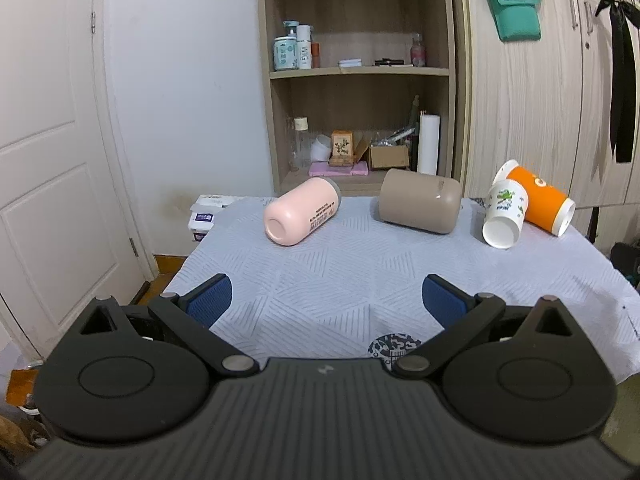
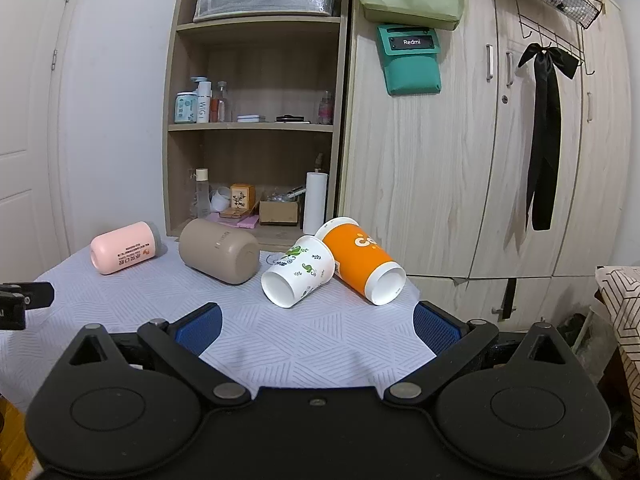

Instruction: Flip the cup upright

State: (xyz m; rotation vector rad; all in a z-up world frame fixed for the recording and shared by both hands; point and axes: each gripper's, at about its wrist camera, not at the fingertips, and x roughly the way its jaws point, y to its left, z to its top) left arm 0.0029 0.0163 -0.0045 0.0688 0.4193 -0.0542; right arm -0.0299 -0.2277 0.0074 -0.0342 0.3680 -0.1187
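Note:
Several cups lie on their sides on a cloth-covered table. A pink cup lies far left, its opening toward me. A taupe cup lies beside it. A white paper cup with green print leans against an orange paper cup. My left gripper is open and empty over the near table. My right gripper is open and empty just short of the two paper cups. The left gripper's tip shows at the right wrist view's left edge.
An open wooden shelf unit with bottles and boxes stands behind the table. Wardrobe doors with a hanging black ribbon are at the right. A white door is at the left. Tissue packs sit off the table's far left corner.

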